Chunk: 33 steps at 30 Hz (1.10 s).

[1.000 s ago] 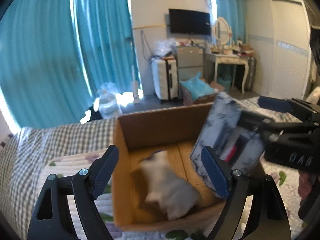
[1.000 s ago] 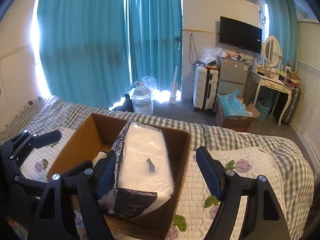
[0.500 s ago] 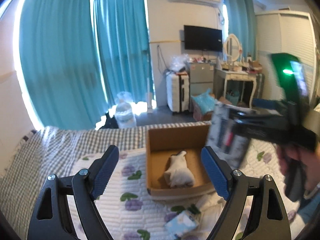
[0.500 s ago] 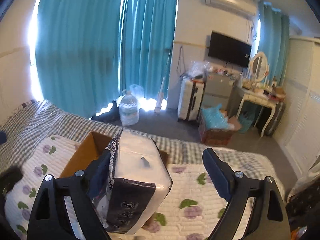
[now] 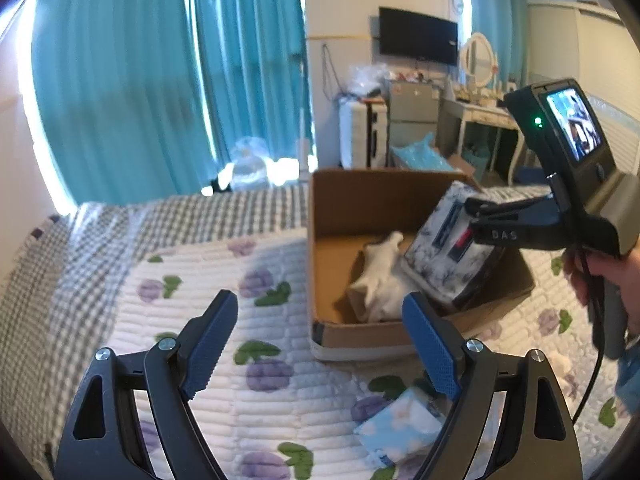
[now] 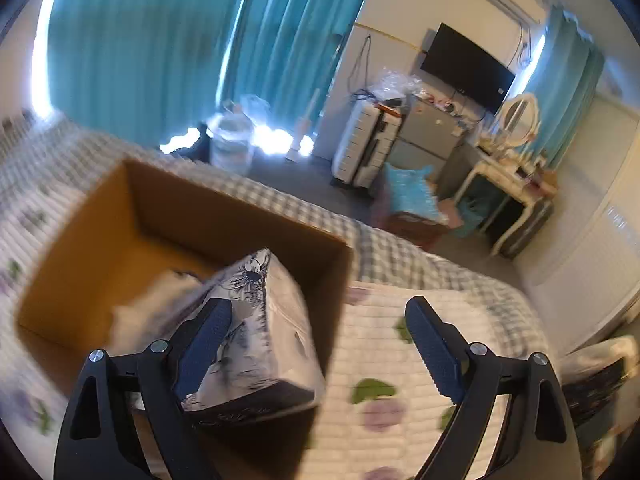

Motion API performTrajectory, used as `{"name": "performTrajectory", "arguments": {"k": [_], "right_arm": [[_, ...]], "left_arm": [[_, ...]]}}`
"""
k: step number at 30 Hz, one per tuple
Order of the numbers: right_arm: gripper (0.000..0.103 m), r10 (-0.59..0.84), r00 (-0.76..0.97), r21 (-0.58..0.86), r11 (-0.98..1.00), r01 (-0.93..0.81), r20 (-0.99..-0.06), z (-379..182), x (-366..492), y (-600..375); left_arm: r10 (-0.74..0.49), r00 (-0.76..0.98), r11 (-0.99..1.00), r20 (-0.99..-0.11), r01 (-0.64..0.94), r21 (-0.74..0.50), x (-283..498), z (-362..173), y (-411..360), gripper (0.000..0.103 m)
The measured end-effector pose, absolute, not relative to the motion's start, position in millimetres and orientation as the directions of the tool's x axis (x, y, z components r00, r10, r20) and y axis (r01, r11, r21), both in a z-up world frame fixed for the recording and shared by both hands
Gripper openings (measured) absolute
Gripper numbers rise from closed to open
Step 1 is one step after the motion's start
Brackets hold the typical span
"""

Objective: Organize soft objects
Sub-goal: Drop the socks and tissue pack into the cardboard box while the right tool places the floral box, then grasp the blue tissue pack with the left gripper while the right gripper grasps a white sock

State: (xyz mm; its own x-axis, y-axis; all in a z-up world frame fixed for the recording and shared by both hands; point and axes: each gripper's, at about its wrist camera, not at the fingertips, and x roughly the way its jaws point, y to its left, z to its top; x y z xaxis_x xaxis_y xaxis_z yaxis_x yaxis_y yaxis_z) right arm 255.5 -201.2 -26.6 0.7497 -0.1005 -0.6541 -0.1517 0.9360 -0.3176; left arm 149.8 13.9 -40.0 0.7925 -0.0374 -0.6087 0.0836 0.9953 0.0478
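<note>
Quilted bed (image 5: 280,408) — tissue pack (image 6: 256,332) tilted lengthwise into cardboard box (image 6: 100,216), both claws wide — empty.

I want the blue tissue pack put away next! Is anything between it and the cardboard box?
Nothing visible lies between the small blue flowered tissue pack and the brown cardboard box; only its near wall must be cleared.

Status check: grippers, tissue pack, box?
Both hand-held grippers open: left, right. Tissue pack tilted in cardboard box, over white plush. Nothing blocking.
</note>
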Motion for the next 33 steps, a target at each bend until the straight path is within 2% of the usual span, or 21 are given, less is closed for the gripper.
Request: {"name": "performTrajectory", "arguments": {"k": [3, 6, 8, 12, 17, 23, 29, 30, 31, 33], "right_arm": [[0.089, -0.157, 0.752, -0.402, 0.903, -0.153, -0.640, -38, 262, -207], [0.089, -0.142, 0.760, -0.397, 0.903, -0.163, -0.634, -43, 262, -215], [0.089, -0.059, 0.749, -0.307, 0.931, -0.197, -0.660, -40, 259, -221], [0.089, 0.181, 0.705, -0.004, 0.968, -0.252, -0.685, -22, 256, -241], [0.089, 0.317, 0.683, 0.156, 0.945, -0.288, -0.659, -1, 248, -255], [0.089, 0.223, 0.753, 0.009, 0.961, -0.277, -0.618, 34, 209, -261], [0.089, 0.173, 0.788, -0.104, 0.952, -0.287, -0.591, 68, 126, -278], [0.089, 0.170, 0.783, -0.111, 0.950, -0.292, -0.598, 68, 114, -280], [0.089, 0.172, 0.776, -0.112, 0.948, -0.298, -0.607, 68, 106, -281], [0.089, 0.187, 0.744, -0.095, 0.943, -0.319, -0.642, 58, 85, -286]], "left_arm": [[-0.037, 0.788, 0.994, -0.615, 0.092, 0.059, 156, -49, 9, 0.085], [-0.046, 0.780, 0.994, -0.624, 0.094, 0.045, 161, -53, 7, 0.085], [-0.052, 0.776, 0.995, -0.629, 0.096, 0.035, 163, -55, 5, 0.085], [-0.061, 0.777, 0.993, -0.626, 0.110, 0.039, 163, -52, -7, 0.085], [-0.068, 0.785, 0.990, -0.616, 0.130, 0.056, 155, -42, -22, 0.085], [-0.075, 0.798, 0.988, -0.598, 0.140, 0.064, 124, -20, -26, 0.085], [-0.096, 0.823, 0.990, -0.560, 0.138, 0.034, 75, 10, -31, 0.086], [-0.098, 0.822, 0.990, -0.561, 0.136, 0.027, 67, 10, -32, 0.089], [-0.100, 0.821, 0.991, -0.562, 0.135, 0.022, 60, 10, -33, 0.098], [-0.098, 0.831, 0.992, -0.548, 0.127, 0.015, 45, 6, -35, 0.101]]}}
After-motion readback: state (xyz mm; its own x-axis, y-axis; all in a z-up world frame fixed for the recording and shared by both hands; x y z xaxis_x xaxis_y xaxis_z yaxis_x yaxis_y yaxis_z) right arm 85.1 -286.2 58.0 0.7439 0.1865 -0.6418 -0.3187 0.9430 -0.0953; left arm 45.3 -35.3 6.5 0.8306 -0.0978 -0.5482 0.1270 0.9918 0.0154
